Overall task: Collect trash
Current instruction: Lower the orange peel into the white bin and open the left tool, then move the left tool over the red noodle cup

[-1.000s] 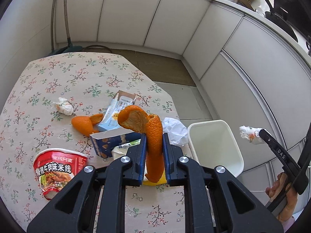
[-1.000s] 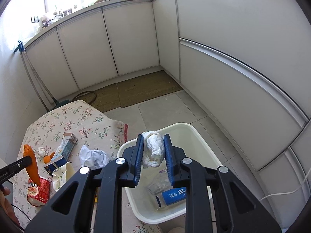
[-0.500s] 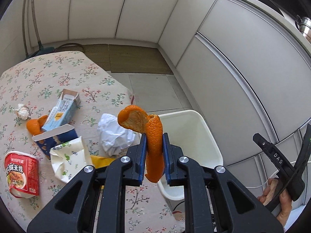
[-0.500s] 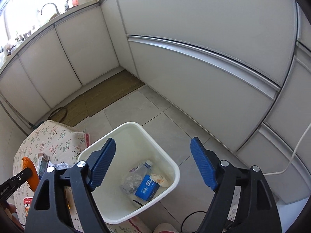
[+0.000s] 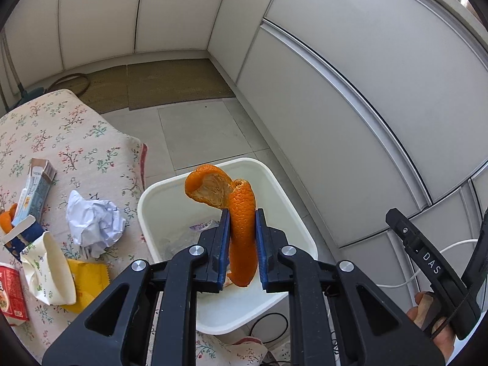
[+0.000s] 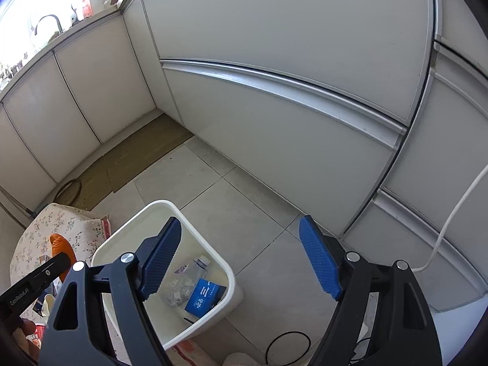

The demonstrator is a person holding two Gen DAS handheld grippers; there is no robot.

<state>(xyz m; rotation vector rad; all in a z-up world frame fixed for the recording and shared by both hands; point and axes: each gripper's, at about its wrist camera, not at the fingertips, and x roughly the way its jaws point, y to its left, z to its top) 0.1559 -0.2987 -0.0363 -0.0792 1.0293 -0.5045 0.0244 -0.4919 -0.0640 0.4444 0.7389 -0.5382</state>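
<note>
My left gripper (image 5: 241, 245) is clamped on the peel (image 5: 235, 213), long axis upright, right above the bin (image 5: 152, 195) off the table's edge. Right gripper (image 6: 239, 259) is wide open, empty, so left's nearer.

Left gripper (image 5: 241, 245) clamps orange peel (image 5: 241, 213) above white bin (image 5: 283, 213); crumpled paper (image 5: 94, 222), cartons on floral tablecloth (image 5: 61, 140) beside it; right gripper (image 5: 433, 268) at edge
</note>
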